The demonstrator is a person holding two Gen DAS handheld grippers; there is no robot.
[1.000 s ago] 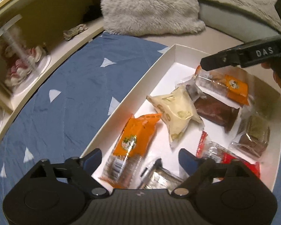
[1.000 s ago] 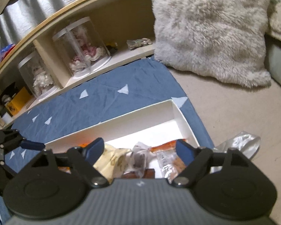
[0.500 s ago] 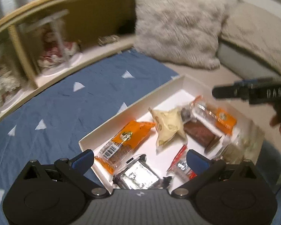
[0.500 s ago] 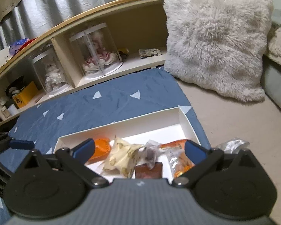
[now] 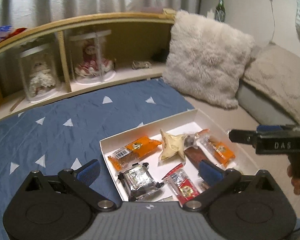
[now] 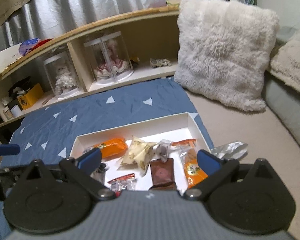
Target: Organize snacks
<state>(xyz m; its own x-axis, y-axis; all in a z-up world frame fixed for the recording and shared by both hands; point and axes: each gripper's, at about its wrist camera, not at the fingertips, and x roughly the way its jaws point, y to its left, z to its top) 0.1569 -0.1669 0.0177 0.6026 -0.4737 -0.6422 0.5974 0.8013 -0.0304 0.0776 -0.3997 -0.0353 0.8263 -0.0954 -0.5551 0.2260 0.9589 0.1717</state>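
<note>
A shallow white box [image 5: 150,124] lies on a blue cloth and holds several wrapped snacks. Among them are an orange packet [image 5: 136,150], a cream packet [image 5: 173,146], a brown bar [image 5: 194,156], a silver foil packet [image 5: 138,180] and a red packet [image 5: 182,182]. My left gripper [image 5: 150,170] hovers open and empty above the box's near end. My right gripper [image 6: 150,158] is open and empty too, held over the same box [image 6: 130,126]. In the left wrist view, one of its fingers [image 5: 242,137] reaches in from the right.
A crumpled silver wrapper [image 6: 230,149] lies outside the box on the beige surface. A fluffy grey cushion [image 6: 224,54] leans at the back right. A low wooden shelf [image 6: 110,26] with doll display cases [image 6: 110,60] runs along the back. The blue cloth [image 5: 60,124] spreads to the left.
Both grippers have drawn back and up from the box, so more of the shelf and cushion shows. Both stay open and empty. The snacks have not moved.
</note>
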